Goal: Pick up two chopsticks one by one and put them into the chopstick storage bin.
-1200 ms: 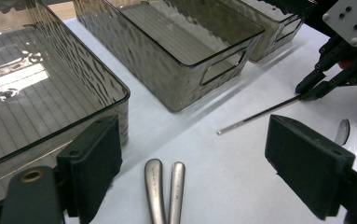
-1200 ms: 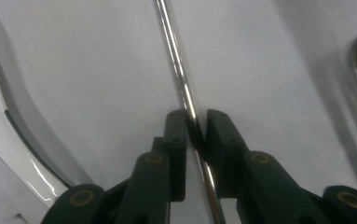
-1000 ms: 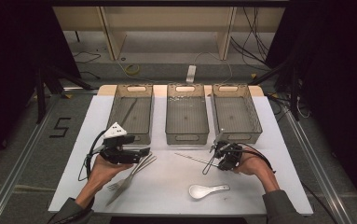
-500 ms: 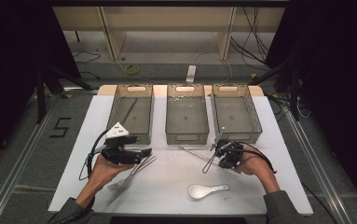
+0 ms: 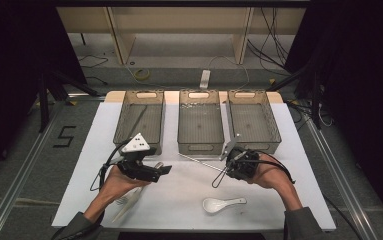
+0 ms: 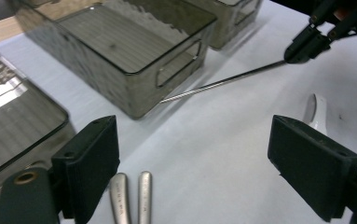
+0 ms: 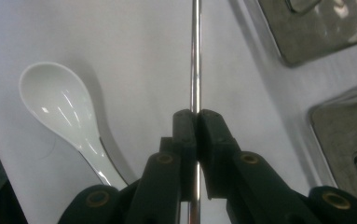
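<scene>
I had the rod (image 7: 195, 56) clamped in the R gripper (image 7: 195, 116), long axis running to 12 o'clock toward the bins; L gripper (image 6: 213, 158) wide, empty.

Thin metal rod (image 7: 195, 56), straight and shiny, lifted above the white tabletop, slightly tilted.

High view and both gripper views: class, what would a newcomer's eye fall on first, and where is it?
First, the right gripper shut on a thin metal rod at mid-table, in front of the middle bin. Then the left gripper, jaws wide open, above the two metal handles. Last, the white spoon near the front edge.
</scene>
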The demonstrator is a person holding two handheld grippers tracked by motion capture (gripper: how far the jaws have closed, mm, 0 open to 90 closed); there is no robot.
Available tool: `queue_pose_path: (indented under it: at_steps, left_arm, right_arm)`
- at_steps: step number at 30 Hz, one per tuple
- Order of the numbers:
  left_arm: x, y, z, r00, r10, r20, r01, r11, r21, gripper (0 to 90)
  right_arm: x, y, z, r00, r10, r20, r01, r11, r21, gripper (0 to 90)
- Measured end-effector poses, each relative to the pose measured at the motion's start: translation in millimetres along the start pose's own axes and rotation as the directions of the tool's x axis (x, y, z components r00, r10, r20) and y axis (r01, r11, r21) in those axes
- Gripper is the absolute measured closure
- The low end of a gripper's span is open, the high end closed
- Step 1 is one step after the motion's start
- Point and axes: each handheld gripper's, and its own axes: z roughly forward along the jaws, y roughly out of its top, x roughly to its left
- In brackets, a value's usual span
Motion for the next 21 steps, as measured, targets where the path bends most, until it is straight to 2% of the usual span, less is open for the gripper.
queue_pose_path:
  at_steps: [1, 2, 3, 4, 5, 9, 10, 12, 14, 15, 16, 17, 18, 20, 21]
  left_arm:
    - [-2.3, 0.8, 1.6, 0.9997, 0.017, 0.015, -0.017, 0.9998, 0.008, 15.9]
    - [-7.2, 2.1, 4.5, 0.998, 0.049, 0.04, -0.05, 0.9985, 0.021, 15.7]
    - [-7.2, 2.1, 4.5, 0.998, 0.049, 0.04, -0.05, 0.9985, 0.021, 15.7]
    - [-11.9, 3.5, 7.4, 0.996, 0.076, 0.048, -0.077, 0.9965, 0.032, 15.7]
    - [-11.9, 3.5, 7.4, 0.996, 0.076, 0.048, -0.077, 0.9965, 0.032, 15.7]
    - [-19.3, 6.2, 12.8, 0.9912, 0.12, 0.057, -0.123, 0.9905, 0.061, 15.7]
    - [-20.9, 6.5, 13.9, 0.9894, 0.132, 0.061, -0.136, 0.9882, 0.07, 15.8]
    - [-23.9, 6.3, 16.6, 0.9852, 0.157, 0.068, -0.163, 0.9829, 0.086, 16.0]
    - [-26.7, 5.5, 19.6, 0.9825, 0.17, 0.076, -0.178, 0.9784, 0.106, 17.8]
    - [-27.7, 5.2, 21.5, 0.9815, 0.174, 0.08, -0.183, 0.9764, 0.115, 19.0]
    - [-28.4, 5.1, 23.4, 0.9792, 0.185, 0.083, -0.195, 0.9723, 0.129, 19.0]
    - [-31.1, 5.0, 26.8, 0.9737, 0.211, 0.085, -0.223, 0.9622, 0.157, 20.7]
    - [-31.1, 5.0, 26.8, 0.9737, 0.211, 0.085, -0.223, 0.9622, 0.157, 21.5]
    - [-34.4, 5.8, 30.8, 0.9707, 0.222, 0.093, -0.235, 0.956, 0.175, 23.3]
    - [-35.4, 6.6, 33.1, 0.9703, 0.221, 0.098, -0.236, 0.9538, 0.186, 23.3]
  right_arm:
    - [0.0, 0.0, 0.0, 1.0, 0.0, 0.0, 0.0, 1.0, 0.0, 85.8]
    - [4.0, 4.7, -2.3, 0.9995, -0.021, 0.026, 0.021, 1.0, -0.011, 85.8]
    - [6.0, 7.0, -3.2, 0.9994, -0.032, 0.017, 0.032, 0.999, -0.011, 85.8]
    - [8.3, 9.0, -3.5, 0.9988, -0.043, 0.021, 0.043, 0.999, -0.016, 85.8]
    - [10.5, 11.0, -3.6, 0.9984, -0.051, 0.024, 0.052, 0.998, -0.018, 85.8]
    - [16.6, 16.0, -3.0, 0.9974, -0.069, 0.02, 0.07, 0.997, -0.024, 85.8]
    - [20.5, 19.0, -2.5, 0.996, -0.087, 0.021, 0.087, 0.996, -0.02, 85.8]
    - [22.8, 20.3, -1.5, 0.9956, -0.093, 0.016, 0.093, 0.995, -0.026, 85.8]
    - [27.2, 23.3, -1.0, 0.9946, -0.102, 0.02, 0.103, 0.994, -0.031, 85.8]
    - [31.1, 26.4, -2.4, 0.9922, -0.123, 0.02, 0.123, 0.992, -0.026, 85.8]
    - [31.1, 26.4, -2.4, 0.9922, -0.123, 0.02, 0.123, 0.992, -0.026, 85.8]
    - [35.9, 29.4, -4.3, 0.9906, -0.135, 0.021, 0.136, 0.99, -0.035, 85.8]
    - [38.0, 31.0, -5.4, 0.9889, -0.147, 0.02, 0.148, 0.988, -0.036, 85.8]
    - [41.1, 33.6, -6.8, 0.984, -0.177, 0.015, 0.178, 0.983, -0.038, 85.8]
    - [41.1, 33.6, -6.8, 0.984, -0.177, 0.015, 0.178, 0.983, -0.038, 85.8]
